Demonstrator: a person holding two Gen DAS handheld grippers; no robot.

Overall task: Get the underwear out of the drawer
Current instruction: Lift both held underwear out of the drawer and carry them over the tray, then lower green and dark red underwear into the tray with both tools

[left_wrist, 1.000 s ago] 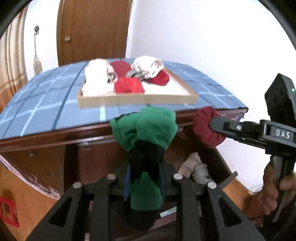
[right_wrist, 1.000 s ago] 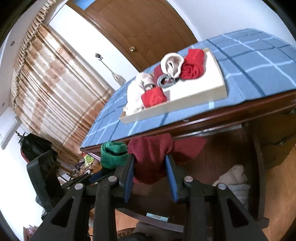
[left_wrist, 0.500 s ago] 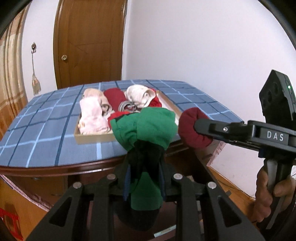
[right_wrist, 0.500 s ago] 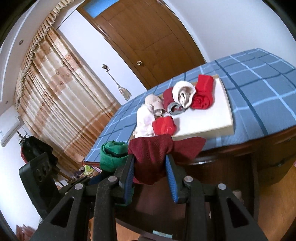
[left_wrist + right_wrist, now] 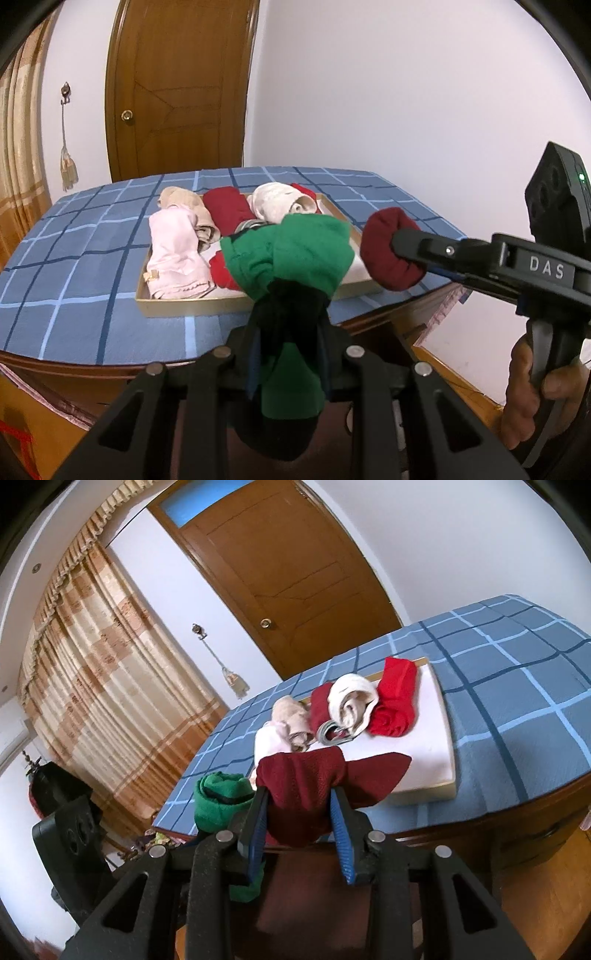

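Observation:
My left gripper [image 5: 290, 325] is shut on green and black underwear [image 5: 295, 254], held up in front of the table edge. To its right, my right gripper [image 5: 397, 242] is shut on dark red underwear [image 5: 388, 254], gripped by a hand [image 5: 532, 387]. In the right wrist view the right gripper [image 5: 299, 805] clamps the dark red underwear [image 5: 303, 782], and the green underwear [image 5: 218, 797] hangs to its left. A wooden tray [image 5: 184, 306] on the blue checked cloth holds several rolled garments: pink [image 5: 177, 254], beige, red and white. The drawer is out of view.
The table [image 5: 509, 701] has a blue checked cloth [image 5: 74, 258] and a dark wooden edge. A brown door [image 5: 177, 96] stands behind it, with curtains [image 5: 92, 664] on the left. A white wall is at the right. The tray's right half [image 5: 417, 738] is bare white.
Both grippers have risen with their underwear from below the table edge to above it. The drawer interior has dropped out of view, and the tray is now seen from above.

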